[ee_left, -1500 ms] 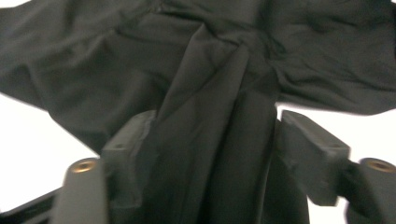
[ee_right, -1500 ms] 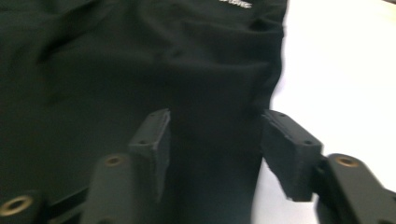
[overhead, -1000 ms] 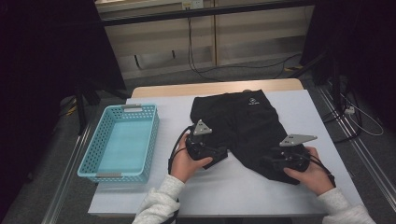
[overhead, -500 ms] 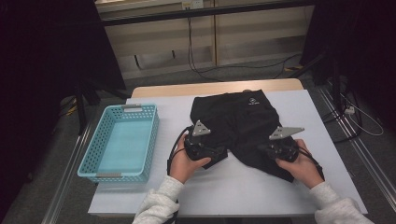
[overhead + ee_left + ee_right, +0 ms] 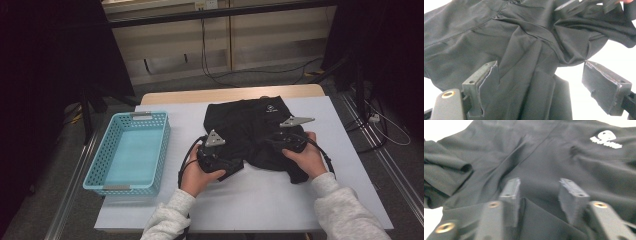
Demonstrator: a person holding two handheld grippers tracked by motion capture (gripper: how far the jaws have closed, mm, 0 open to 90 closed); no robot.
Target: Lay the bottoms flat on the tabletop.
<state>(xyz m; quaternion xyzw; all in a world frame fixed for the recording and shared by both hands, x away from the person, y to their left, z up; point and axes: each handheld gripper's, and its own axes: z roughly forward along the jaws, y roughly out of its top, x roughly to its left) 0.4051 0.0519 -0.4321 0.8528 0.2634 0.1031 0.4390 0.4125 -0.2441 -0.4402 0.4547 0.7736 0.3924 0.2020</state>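
- The black garment lies rumpled on the white table, toward the middle and right, with a small white logo printed near its far edge; the cloth looks thin and smooth, bunched into soft folds.
- In the high view the left gripper sits at the garment's near left edge and the right gripper over its right part, each in one of the person's hands.
- The left gripper's jaws stand wide apart; the left gripper view shows a ridge of the garment running up between them, lying against the inner face of one jaw and well clear of the other.
- The right gripper's jaws have just been opening and stand partly apart above the garment; a fold rises between them, and the pads seem not to pinch it, though that view is blurred.
- From above, both sets of jaws are dark against dark cloth and hard to pick out.
- The right gripper view shows the logo close up, its lettering too soft to read.
- An empty-looking light blue basket stands on the table's left side, well apart from the garment.
- The garment's near right corner is partly covered by the right hand.
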